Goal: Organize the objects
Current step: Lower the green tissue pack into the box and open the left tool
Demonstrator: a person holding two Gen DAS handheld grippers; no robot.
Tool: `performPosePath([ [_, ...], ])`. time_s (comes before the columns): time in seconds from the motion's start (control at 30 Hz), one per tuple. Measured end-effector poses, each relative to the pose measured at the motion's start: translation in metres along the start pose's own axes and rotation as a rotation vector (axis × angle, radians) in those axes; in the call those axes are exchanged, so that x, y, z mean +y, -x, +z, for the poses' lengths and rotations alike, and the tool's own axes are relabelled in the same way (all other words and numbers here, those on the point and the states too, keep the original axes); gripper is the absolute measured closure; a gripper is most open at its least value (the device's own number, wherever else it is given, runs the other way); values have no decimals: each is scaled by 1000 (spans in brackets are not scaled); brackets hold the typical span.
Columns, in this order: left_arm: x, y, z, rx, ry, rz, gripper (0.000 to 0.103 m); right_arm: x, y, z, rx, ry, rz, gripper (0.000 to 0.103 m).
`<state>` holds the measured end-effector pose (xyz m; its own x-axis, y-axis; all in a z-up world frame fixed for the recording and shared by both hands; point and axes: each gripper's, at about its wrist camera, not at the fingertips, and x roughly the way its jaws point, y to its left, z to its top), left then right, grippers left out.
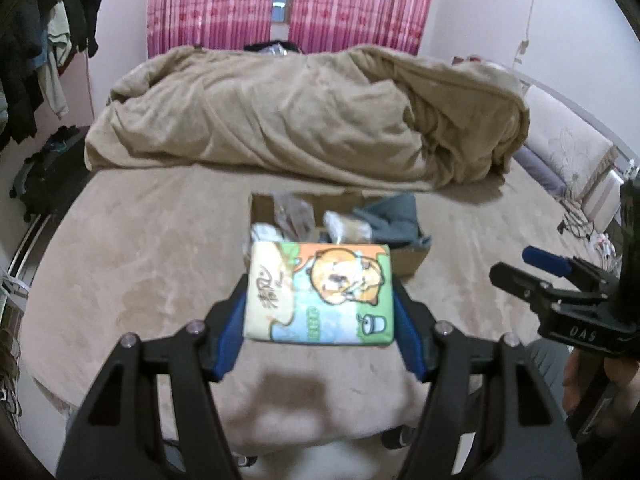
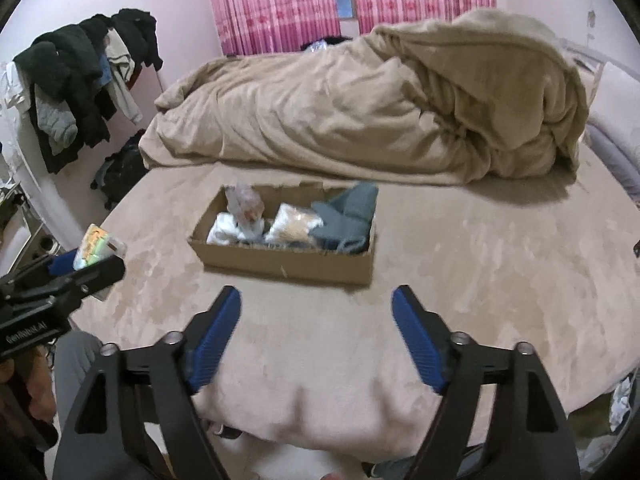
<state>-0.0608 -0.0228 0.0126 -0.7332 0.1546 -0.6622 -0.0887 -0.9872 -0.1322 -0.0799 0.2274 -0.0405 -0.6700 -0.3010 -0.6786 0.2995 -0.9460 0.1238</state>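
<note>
1. Left claw (image 1: 320,300), blue ribbed pads clamped on soft cartoon-printed pack (image 1: 319,292), frame centre.
2. Right claw (image 2: 316,300) spread wide, empty; "DAS" on its body.
3. Cardboard box (image 2: 286,258) of cloth beyond, on plush beige bed (image 2: 480,280).

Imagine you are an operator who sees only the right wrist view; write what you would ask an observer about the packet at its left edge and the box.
Operator: What is that packet?
Observer: A flat packet with a cartoon animal on its face.
Operator: Is it gripped?
Observer: Yes, the left gripper has a blue pad against each side of it.
Operator: Where is it relative to the box?
Observer: In the left wrist view it hides the box's near left part; height above it cannot be judged.
</note>
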Motion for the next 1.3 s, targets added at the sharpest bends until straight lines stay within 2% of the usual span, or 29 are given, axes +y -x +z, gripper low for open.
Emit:
performPosePath([
  [0.17, 5, -1, 18, -38, 5, 14, 38, 0, 1, 21, -48, 13, -9, 18],
  [0.43, 13, -35, 39, -37, 8, 18, 38, -6, -24, 48, -64, 22, -14, 18],
  [0.9, 33, -144, 47, 63, 37, 25, 38, -26, -104, 62, 4, 29, -12, 18],
  [1.13, 37, -189, 39, 123, 74, 17, 38, -35, -130, 56, 31, 16, 0, 18],
  [1.3, 28, -210, 24, 194, 47, -4, 38, -36, -140, 49, 61, 20, 18, 18],
])
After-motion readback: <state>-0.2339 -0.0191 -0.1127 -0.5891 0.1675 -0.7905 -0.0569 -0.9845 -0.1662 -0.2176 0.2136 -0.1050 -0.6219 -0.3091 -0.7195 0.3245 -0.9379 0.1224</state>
